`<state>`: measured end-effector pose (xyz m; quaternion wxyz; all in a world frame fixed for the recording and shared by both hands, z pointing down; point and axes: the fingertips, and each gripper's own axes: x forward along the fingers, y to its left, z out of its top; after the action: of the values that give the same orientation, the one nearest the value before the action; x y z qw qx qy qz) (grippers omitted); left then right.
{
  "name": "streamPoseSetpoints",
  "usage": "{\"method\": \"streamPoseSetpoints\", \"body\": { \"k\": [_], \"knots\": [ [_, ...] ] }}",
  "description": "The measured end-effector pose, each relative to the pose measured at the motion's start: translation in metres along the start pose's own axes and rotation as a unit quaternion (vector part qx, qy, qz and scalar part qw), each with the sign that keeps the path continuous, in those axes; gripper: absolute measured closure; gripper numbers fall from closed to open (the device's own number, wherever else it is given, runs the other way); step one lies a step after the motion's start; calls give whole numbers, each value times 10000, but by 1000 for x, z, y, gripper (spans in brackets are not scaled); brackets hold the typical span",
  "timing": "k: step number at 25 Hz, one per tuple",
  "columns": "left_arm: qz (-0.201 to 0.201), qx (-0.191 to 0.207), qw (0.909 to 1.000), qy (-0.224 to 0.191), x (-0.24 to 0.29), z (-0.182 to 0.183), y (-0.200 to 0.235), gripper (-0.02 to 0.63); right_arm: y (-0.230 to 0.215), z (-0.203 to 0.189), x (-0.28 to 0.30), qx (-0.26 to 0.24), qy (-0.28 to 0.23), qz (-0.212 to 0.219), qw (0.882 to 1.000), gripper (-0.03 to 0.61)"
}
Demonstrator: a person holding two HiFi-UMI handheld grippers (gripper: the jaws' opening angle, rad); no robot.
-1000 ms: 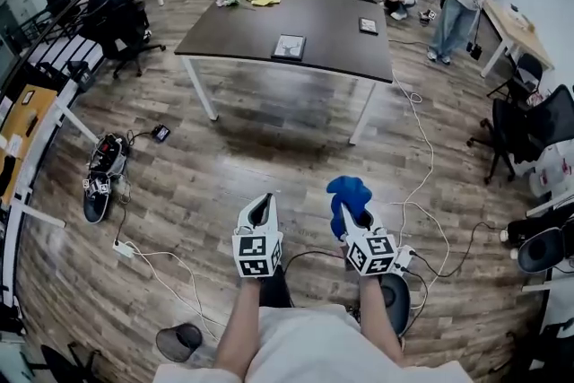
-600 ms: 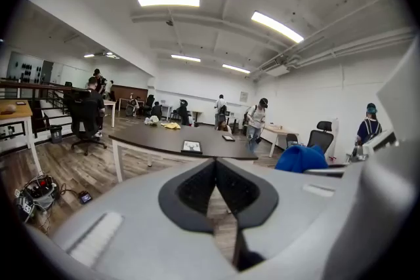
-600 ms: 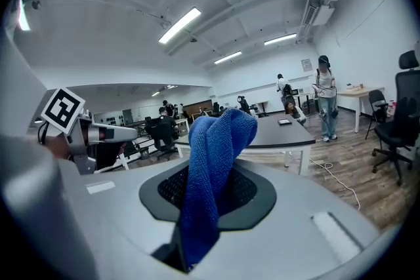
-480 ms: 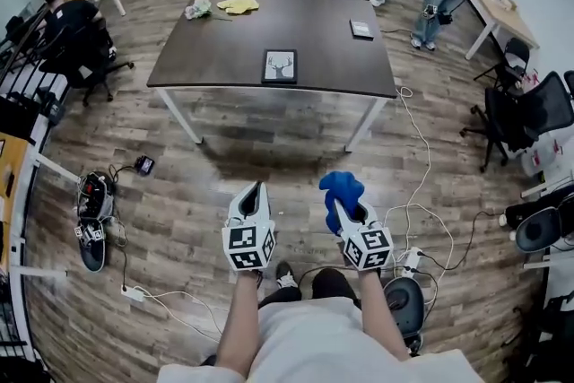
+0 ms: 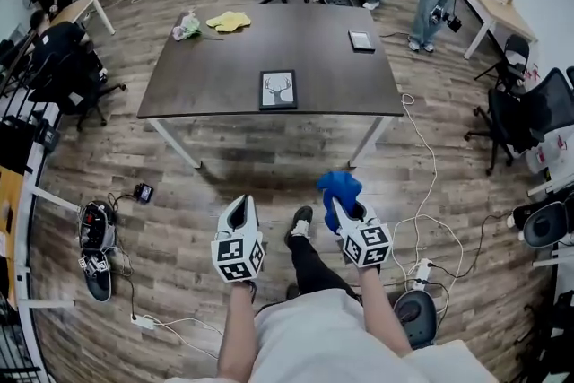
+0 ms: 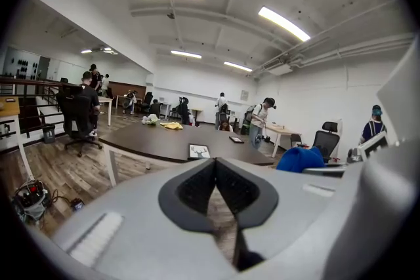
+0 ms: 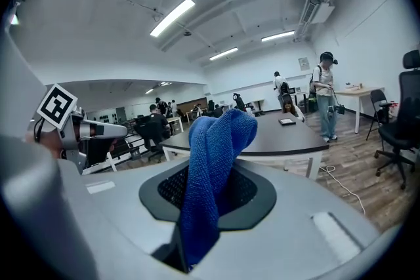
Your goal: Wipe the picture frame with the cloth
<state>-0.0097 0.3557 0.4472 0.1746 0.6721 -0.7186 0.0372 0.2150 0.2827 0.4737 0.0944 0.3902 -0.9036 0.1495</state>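
The picture frame [image 5: 278, 90], black-edged with a deer drawing, lies flat near the front edge of the dark table [image 5: 206, 85]; the left gripper view shows the frame [image 6: 199, 151] far ahead. My left gripper [image 5: 239, 204] hangs over the wood floor well short of the table, with its jaws shut and nothing between them [image 6: 215, 174]. My right gripper [image 5: 343, 209] is level with it and shut on the blue cloth [image 5: 341, 187]. The cloth [image 7: 213, 160] sticks up from between the jaws and hides most of the gap.
A yellow cloth [image 5: 229, 20] and a small dark tablet [image 5: 361, 41] lie at the table's far side. Cables [image 5: 430, 193], a power strip [image 5: 421, 269] and shoes [image 5: 96, 238] lie on the floor. Office chairs [image 5: 516, 117] and several people stand around the room.
The person has walked toward the table, which now sits nearer and larger in the head view. Both grippers keep their pose, and the blue cloth stays in the right one.
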Motion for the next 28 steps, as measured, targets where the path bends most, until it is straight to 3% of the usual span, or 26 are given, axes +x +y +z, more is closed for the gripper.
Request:
{"method": "streamPoseSetpoints", "body": {
  "k": [8,15,23,28],
  "knots": [
    [-7,121,9998,164,110,37,36,560,-32,39,121,113,-53,199,9997,497],
    [-161,150,9989,409,222,68,44,560,-85,77,213,218,-3,188,9996,497],
    [-273,68,9969,729,333,80,52,560,-141,96,299,284,214,222,9991,497],
    [-285,62,9955,903,373,85,61,560,-153,94,342,373,482,393,9974,497]
  ]
}}
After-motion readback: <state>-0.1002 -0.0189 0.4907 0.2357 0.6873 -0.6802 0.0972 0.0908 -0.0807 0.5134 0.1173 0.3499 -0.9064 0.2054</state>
